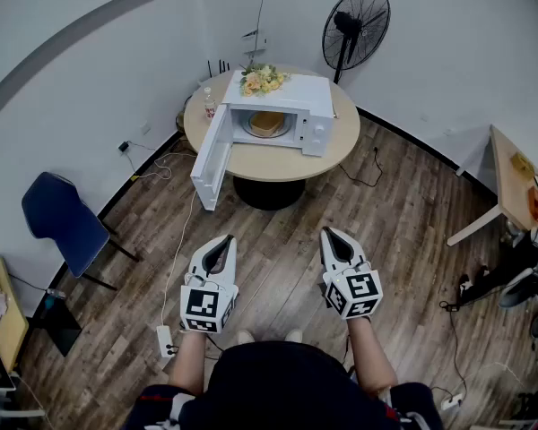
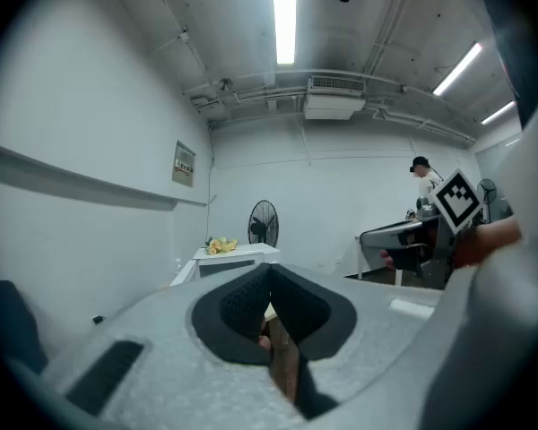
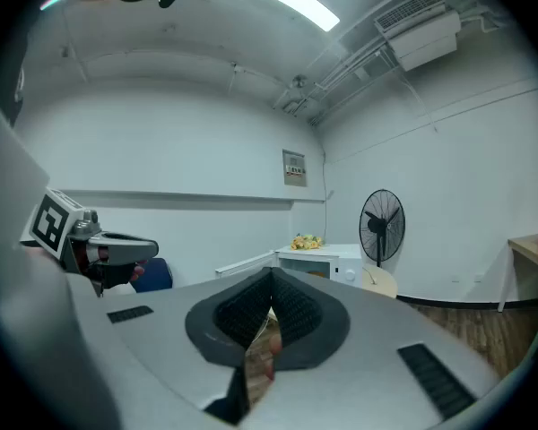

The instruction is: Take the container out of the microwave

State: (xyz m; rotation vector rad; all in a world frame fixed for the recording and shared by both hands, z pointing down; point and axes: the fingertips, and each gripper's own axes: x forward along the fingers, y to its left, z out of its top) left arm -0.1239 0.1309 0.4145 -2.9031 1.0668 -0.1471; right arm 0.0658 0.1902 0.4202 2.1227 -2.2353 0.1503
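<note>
The container [image 1: 267, 123] is seen inside the microwave [image 1: 282, 106], which is set on the round counter [image 1: 269, 161] against the far wall, well apart from the person. The door [image 1: 212, 158] is swung fully open to the side, so the cavity is left exposed and nothing needs to be unlatched first. The left tool [image 1: 222, 245] and the right tool [image 1: 333, 238] are held level and side by side, both aimed at the microwave. On each tool the jaws are pressed together with nothing between them, probably because nothing has to be carried during the approach. The task is judged to be at its very start: the gap must be closed and the jaws parted before the container can be reached.
</note>
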